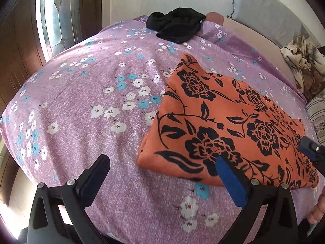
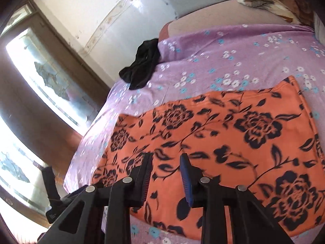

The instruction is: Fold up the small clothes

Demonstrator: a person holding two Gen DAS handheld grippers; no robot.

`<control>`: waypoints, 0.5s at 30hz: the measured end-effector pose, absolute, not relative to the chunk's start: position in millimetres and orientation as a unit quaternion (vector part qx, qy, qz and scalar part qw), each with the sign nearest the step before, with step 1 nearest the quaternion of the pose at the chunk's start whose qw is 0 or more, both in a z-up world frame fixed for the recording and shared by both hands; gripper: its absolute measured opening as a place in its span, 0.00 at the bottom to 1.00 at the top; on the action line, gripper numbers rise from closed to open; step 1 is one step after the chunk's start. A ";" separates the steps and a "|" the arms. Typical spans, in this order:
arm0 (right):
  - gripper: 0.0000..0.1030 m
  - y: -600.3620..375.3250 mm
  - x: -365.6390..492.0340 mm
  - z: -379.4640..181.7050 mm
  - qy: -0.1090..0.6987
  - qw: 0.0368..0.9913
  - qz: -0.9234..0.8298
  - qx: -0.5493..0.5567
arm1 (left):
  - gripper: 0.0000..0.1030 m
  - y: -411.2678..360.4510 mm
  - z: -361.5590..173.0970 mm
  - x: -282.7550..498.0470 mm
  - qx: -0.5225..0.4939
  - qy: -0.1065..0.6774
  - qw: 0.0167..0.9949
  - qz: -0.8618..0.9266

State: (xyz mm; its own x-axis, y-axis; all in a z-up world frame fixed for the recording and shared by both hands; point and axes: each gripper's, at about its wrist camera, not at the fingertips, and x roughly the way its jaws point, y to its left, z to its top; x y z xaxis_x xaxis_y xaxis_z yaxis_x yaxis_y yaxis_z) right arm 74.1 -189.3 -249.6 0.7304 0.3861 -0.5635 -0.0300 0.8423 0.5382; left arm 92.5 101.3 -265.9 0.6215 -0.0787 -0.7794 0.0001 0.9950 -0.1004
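A bed (image 1: 85, 93) under a lilac sheet scattered with white and blue flowers is filling both views, and it is carrying everything. Lying on the sheet toward the person's right side is the orange garment (image 1: 227, 122) printed with black roses; it is resting flat as a tidy rectangle, with a doubled edge showing at its near left corner, so it looks folded at least once. Well beyond it, near the far edge of the bed, a black garment (image 1: 176, 25) is sitting in a loose, unfolded heap.

The left gripper (image 1: 162, 172) is hovering above the bare sheet just beside the orange garment's near corner, its jaws standing wide apart with nothing between them. The right gripper (image 2: 166, 162) is hanging over the orange cloth, its jaws narrowly apart and gripping nothing; the fabric beneath them is lying undisturbed.

Several things could be going wrong from here. If either gripper is dropping back onto the orange garment and catching only the top layer, the fold will be peeling open and the rectangle skewing. A finger dragging across the cloth could be bunching it against the soft sheet. Reaching for the black heap, the jaws could be pinching the sheet along with it, and a single-layer pinch would be lifting it as a tangle.
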 end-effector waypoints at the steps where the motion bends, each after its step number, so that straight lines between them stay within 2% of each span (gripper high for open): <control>1: 0.29 -178.6 74.7 -257.8 0.367 0.888 0.124 0.248 | 1.00 100.5 -264.2 85.4 -0.041 0.432 0.901 -0.024; 4: 0.29 -149.3 83.9 -295.5 0.470 0.848 0.116 0.215 | 1.00 100.7 -272.6 73.0 -0.061 0.461 0.883 -0.056; 6: 0.28 -146.4 75.7 -292.9 0.452 0.859 0.106 0.216 | 1.00 100.6 -281.4 74.3 -0.090 0.487 0.865 -0.081; 8: 0.28 -146.3 72.4 -290.4 0.471 0.849 0.106 0.215 | 1.00 104.1 -284.7 79.7 -0.125 0.496 0.854 -0.093; 15: 0.28 -175.5 64.3 -304.4 0.476 0.815 0.129 0.306 | 1.00 106.7 -284.0 109.1 -0.212 0.482 0.846 -0.079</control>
